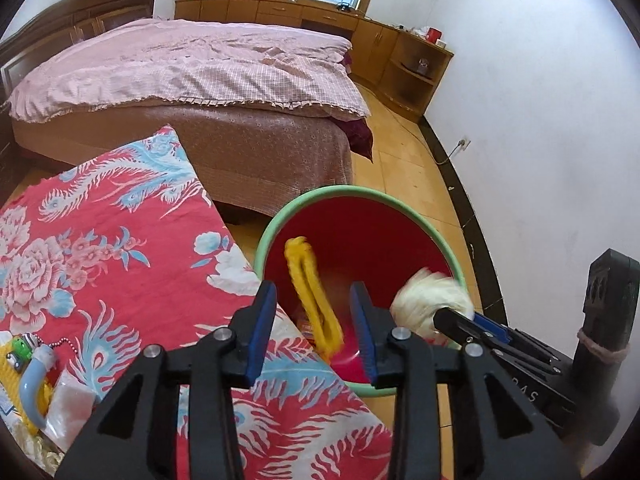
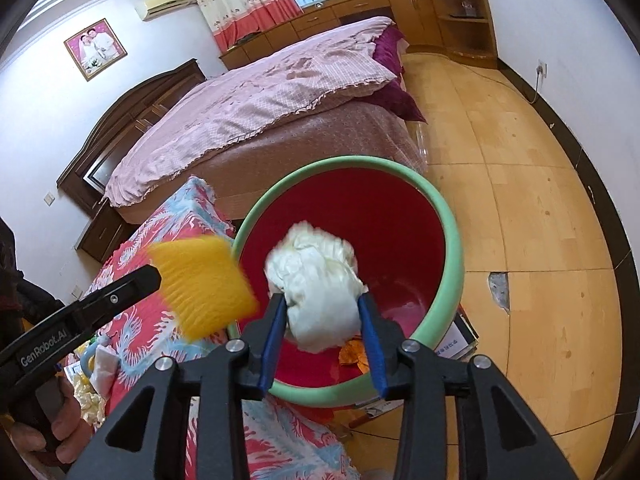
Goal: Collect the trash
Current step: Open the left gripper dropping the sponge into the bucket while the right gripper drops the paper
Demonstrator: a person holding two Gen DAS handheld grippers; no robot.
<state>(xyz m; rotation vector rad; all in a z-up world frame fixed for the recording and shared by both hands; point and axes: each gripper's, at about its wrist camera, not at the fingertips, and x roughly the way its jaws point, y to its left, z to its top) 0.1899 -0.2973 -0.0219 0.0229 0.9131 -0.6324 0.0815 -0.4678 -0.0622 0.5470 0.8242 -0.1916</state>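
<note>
A red bucket with a green rim (image 1: 414, 205) (image 2: 452, 236) stands on the floor beside a table with a red floral cloth (image 1: 120, 248). My left gripper (image 1: 316, 300) is open over the bucket; a blurred yellow ridged piece (image 1: 314, 300) hangs between its fingers without touching them, also in the right wrist view (image 2: 204, 284). My right gripper (image 2: 322, 312) is shut on a crumpled white tissue wad (image 2: 316, 284) above the bucket's mouth; the wad also shows in the left wrist view (image 1: 430, 300). An orange wrapper (image 2: 354, 354) lies in the bucket.
More small items (image 1: 32, 384) lie on the cloth at the left: a keychain toy, a blue hook, plastic wrap. A pink-covered bed (image 1: 192, 76) stands beyond the table. Wooden cabinets (image 1: 360, 28) line the far wall. Papers (image 2: 460, 338) lie under the bucket.
</note>
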